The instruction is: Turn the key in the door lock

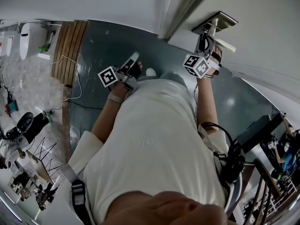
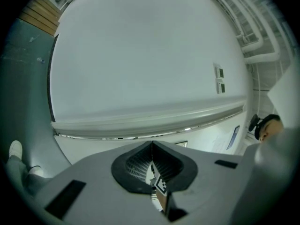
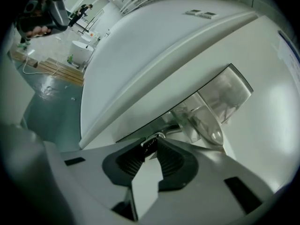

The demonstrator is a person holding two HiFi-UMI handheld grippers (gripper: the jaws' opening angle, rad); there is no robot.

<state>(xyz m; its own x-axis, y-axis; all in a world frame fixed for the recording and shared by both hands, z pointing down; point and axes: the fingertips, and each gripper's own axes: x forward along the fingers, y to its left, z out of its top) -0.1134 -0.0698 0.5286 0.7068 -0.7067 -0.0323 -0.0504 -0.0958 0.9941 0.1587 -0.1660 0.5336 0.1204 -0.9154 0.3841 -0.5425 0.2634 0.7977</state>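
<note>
The key (image 3: 150,144) has a dark head with a small metal ring and sticks out of the white door (image 3: 187,55), just below the silver lever handle (image 3: 206,123) and its plate (image 3: 225,95). My right gripper (image 3: 150,145) is shut on the key's head, its tips pinching it from both sides. In the head view that gripper (image 1: 205,45) is held up against the door under the handle plate (image 1: 216,21). My left gripper (image 2: 151,144) is shut with nothing in it, facing a white wall, and it hangs beside the person's waist (image 1: 135,60), away from the lock.
A dark green floor (image 1: 108,46) runs along the door. Wooden planks (image 1: 69,50) and a white cable (image 1: 75,78) lie at the left. A wooden stair rail (image 1: 267,182) stands at the lower right. The person's shoe (image 2: 15,150) shows at the left gripper view's edge.
</note>
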